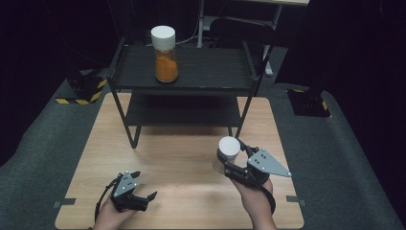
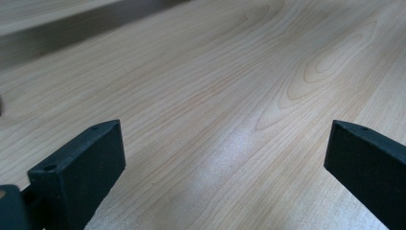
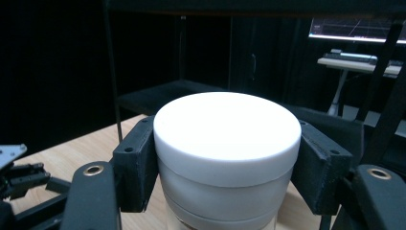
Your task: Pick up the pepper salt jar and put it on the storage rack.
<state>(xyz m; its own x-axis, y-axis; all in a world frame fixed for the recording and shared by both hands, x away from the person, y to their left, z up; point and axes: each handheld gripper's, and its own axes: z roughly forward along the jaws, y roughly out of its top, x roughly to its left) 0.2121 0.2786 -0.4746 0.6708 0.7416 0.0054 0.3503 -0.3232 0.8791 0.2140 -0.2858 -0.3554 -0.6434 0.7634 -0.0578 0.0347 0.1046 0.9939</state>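
A white-lidded jar (image 1: 228, 152) is gripped at its lid by the closed right hand-held gripper (image 1: 231, 162) at the near right of the tabletop (image 1: 182, 158), the left hand-held gripper (image 1: 144, 186) is held open and empty at near left, and an orange-filled jar (image 1: 165, 53) is stood on the far shelf (image 1: 210, 69).
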